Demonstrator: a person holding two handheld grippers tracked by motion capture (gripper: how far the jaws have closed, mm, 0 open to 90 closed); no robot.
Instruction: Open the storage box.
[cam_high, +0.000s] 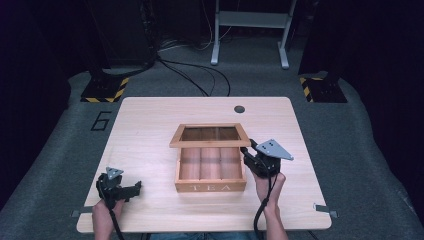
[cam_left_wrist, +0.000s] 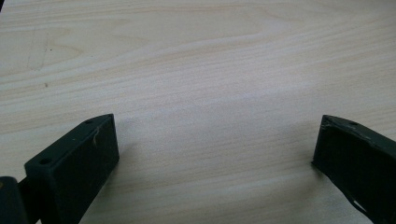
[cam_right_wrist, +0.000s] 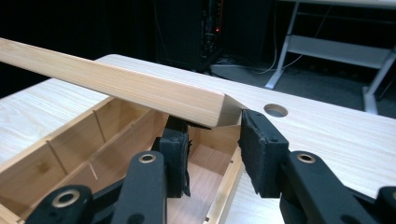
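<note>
Wooden tea box (cam_high: 210, 186) sits at centre of the counter (cam_high: 150, 125) in the high view, three compartments exposed, its glass-paned lid (cam_high: 210, 135) raised and tilted back. Right gripper (cam_high: 251, 151) at the box's right side: fingers (cam_right_wrist: 261, 149) part open, straddling the lid's front right corner and the box wall; firm grip cannot be told. Left gripper (cam_high: 134, 188) at lower left, fingers (cam_left_wrist: 74, 163) wide apart over bare counter, holding nothing.

A lab: hazard-striped stand bases (cam_high: 105, 89), floor cables (cam_high: 195, 75), dark surroundings.
</note>
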